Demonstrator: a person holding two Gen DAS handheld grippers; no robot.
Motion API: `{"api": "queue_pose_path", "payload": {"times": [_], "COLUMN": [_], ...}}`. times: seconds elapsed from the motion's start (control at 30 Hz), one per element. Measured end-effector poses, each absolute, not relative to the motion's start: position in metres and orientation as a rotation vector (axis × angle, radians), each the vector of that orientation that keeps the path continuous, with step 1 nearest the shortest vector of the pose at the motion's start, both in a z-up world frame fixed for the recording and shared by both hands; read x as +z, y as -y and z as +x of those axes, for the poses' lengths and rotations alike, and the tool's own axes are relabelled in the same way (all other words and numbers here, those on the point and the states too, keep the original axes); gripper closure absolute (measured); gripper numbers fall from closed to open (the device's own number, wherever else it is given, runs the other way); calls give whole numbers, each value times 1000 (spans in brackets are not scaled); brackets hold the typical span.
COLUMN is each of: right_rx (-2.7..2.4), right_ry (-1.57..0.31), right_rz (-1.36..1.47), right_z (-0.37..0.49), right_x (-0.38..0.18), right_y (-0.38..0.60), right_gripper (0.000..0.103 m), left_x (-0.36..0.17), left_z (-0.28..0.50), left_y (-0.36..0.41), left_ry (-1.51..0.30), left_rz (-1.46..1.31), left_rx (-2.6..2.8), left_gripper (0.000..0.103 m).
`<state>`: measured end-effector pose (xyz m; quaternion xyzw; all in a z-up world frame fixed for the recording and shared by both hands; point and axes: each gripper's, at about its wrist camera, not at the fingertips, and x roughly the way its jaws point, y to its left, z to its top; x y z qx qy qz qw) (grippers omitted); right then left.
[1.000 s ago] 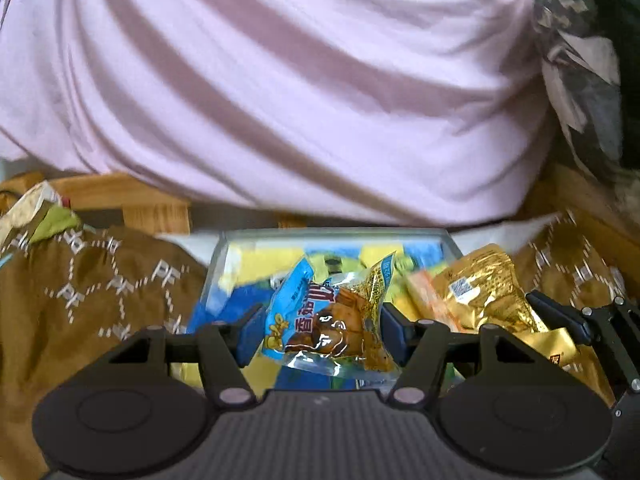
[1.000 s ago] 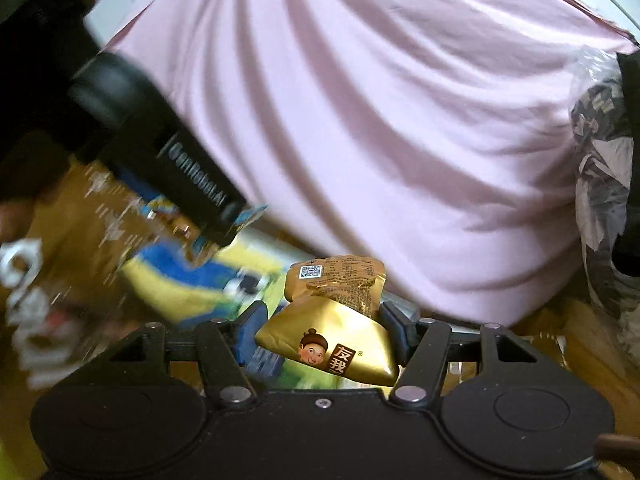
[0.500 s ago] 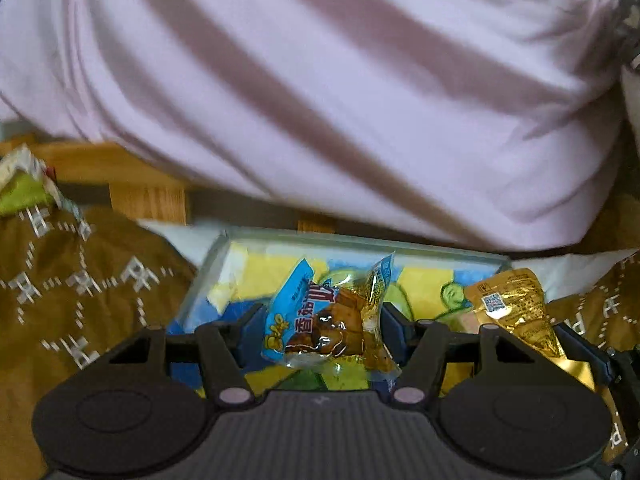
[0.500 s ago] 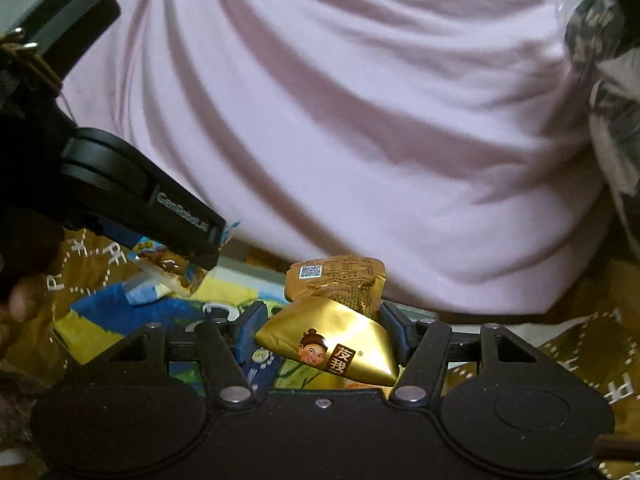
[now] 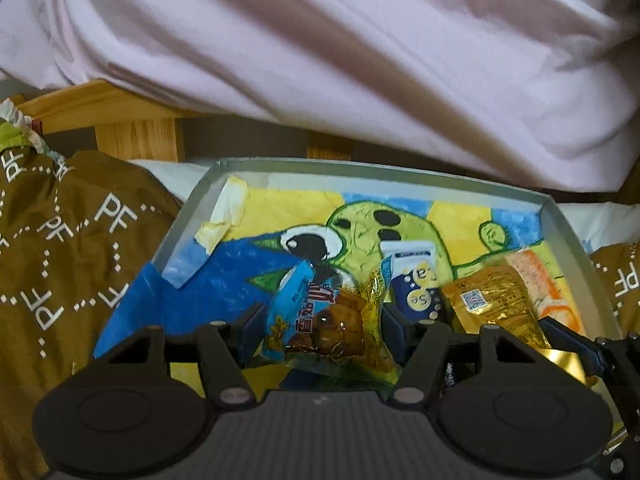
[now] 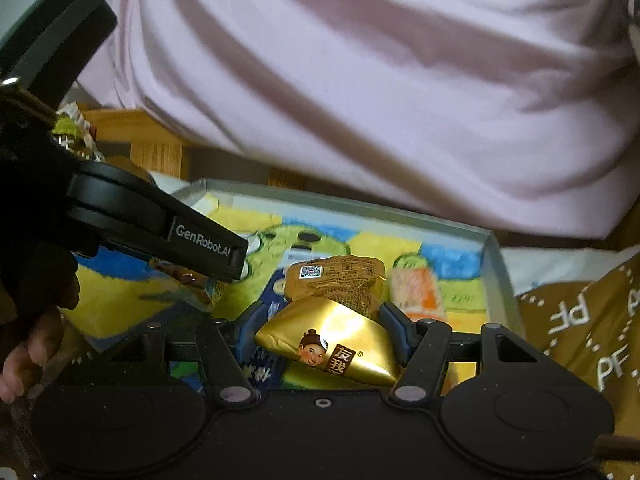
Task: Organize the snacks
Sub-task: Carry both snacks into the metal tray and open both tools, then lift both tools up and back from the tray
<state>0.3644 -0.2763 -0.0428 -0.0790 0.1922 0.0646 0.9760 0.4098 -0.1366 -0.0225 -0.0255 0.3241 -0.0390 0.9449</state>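
My left gripper (image 5: 324, 320) is shut on a blue and yellow snack packet (image 5: 328, 328) and holds it over a grey-rimmed tray (image 5: 360, 170) with a cartoon picture on its floor. My right gripper (image 6: 320, 320) is shut on a gold snack packet (image 6: 336, 332) over the same tray (image 6: 360, 210). The gold packet (image 5: 496, 308) and the right gripper's finger show at the right of the left wrist view. The left gripper's finger (image 6: 200, 244) crosses the left of the right wrist view. A blue and white packet (image 5: 412, 280) and an orange and white packet (image 5: 540, 288) lie in the tray.
A person in a pink shirt (image 5: 360, 60) stands close behind the tray. Brown cloth printed with PF (image 5: 60, 260) lies on both sides of the tray. A wooden frame (image 5: 132, 128) runs behind at the left. A bare hand (image 6: 28, 344) holds the left gripper.
Both grippers have moved forward and down over the tray with their packets held. The tray now fills more of both views, and two packets lying in it show.
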Motion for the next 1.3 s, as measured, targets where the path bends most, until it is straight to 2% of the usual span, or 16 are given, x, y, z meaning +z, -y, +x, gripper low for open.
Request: {"api": "queue_pose_path", "payload": {"times": [0.2, 0.33, 0.4, 0.47, 0.63, 0.83, 1.3], "right_rx": [137, 141, 139, 145, 134, 78, 29], "right_ry": [-415, -424, -421, -409, -370, -269, -86], "right_rz": [-145, -152, -153, -147, -129, -74, -70], "right_z": [368, 368, 368, 366, 356, 330, 234], "right_x": [-48, -51, -50, -48, -35, -4, 70], "right_y": [279, 277, 276, 277, 279, 289, 285], "right_gripper": [38, 36, 31, 21, 16, 1, 1], "left_x": [-30, -30, -31, -31, -16, 22, 104], "left_z": [412, 411, 412, 412, 400, 375, 278], "left_y": [130, 128, 125, 122, 109, 97, 75], "left_ry": [-682, -687, -699, -711, -657, -554, -371], "left_rz": [-109, -124, -130, -151, -219, -240, -207], "left_rx": [-68, -66, -60, -55, -39, -33, -6], "left_gripper": [31, 21, 17, 13, 4, 1, 0]}}
